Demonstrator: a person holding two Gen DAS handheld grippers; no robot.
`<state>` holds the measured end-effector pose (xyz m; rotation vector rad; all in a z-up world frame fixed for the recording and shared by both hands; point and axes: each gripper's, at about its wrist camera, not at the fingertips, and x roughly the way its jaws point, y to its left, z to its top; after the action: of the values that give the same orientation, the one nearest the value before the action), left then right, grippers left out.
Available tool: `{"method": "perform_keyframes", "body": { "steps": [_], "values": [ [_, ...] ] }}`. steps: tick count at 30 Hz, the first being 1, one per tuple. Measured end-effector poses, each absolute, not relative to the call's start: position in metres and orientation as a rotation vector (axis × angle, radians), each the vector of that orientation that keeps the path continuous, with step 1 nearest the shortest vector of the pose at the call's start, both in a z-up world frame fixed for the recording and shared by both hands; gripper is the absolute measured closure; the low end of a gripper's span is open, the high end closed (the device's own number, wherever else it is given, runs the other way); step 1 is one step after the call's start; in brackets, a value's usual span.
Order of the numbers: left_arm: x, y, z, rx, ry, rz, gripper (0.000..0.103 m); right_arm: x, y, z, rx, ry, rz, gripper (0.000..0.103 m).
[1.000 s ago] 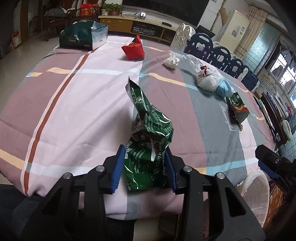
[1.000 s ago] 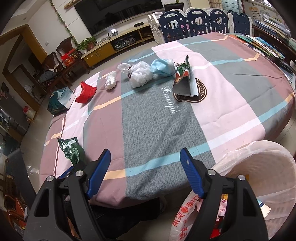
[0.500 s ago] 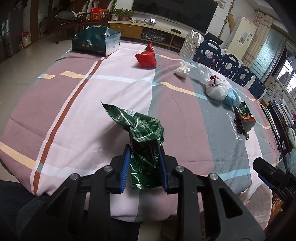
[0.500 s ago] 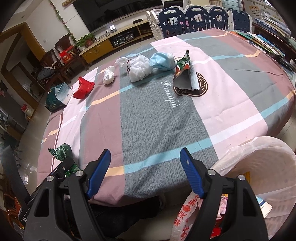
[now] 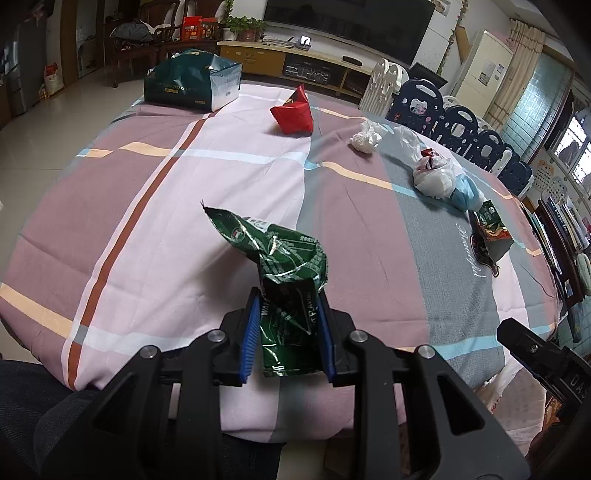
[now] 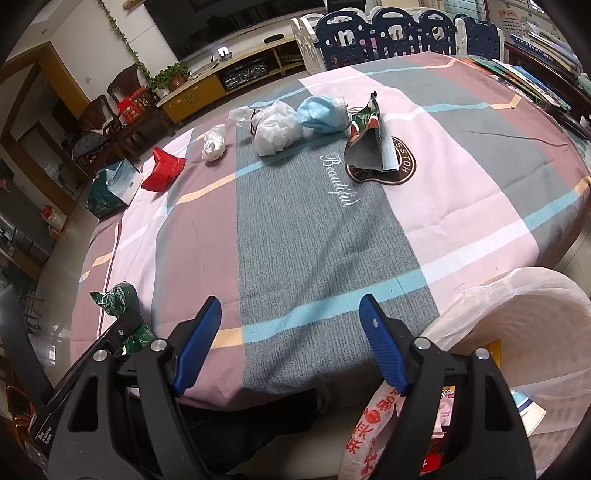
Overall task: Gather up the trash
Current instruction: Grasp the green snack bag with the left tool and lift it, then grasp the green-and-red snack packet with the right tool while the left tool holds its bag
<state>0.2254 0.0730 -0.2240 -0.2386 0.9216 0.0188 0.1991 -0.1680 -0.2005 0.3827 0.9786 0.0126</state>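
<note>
My left gripper is shut on a crumpled green snack wrapper and holds it above the near edge of the table. The wrapper also shows in the right wrist view, at lower left. My right gripper is open and empty over the table's near edge. A white-lined trash bin stands to its right, below the table edge. More trash lies on the table: a red wrapper, a white tissue ball, a white plastic bag, a blue mask and a green-red packet.
The round table wears a striped pink, mauve and grey cloth. A dark green gift bag stands at the far left edge. Blue and white chairs line the far side. A TV cabinet stands beyond.
My left gripper has closed tighter on the green wrapper and lifted it, the wrapper's top folding over to the left. The right gripper has hardly moved.
</note>
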Motion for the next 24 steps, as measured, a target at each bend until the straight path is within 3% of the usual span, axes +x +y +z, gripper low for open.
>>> {"method": "perform_keyframes", "body": {
  "steps": [11, 18, 24],
  "values": [
    [0.226, 0.075, -0.225, -0.251, 0.927, 0.022, 0.074, 0.209, -0.167, -0.201, 0.363, 0.979, 0.019, 0.027],
    [0.227, 0.077, -0.226, -0.264, 0.937, 0.029, 0.074, 0.274, -0.206, -0.168, 0.328, 0.857, -0.054, 0.023],
    [0.230, 0.076, -0.230, -0.254, 0.954, 0.036, 0.074, 0.337, -0.252, -0.193, 0.363, 0.908, -0.210, 0.023]
  ]
}}
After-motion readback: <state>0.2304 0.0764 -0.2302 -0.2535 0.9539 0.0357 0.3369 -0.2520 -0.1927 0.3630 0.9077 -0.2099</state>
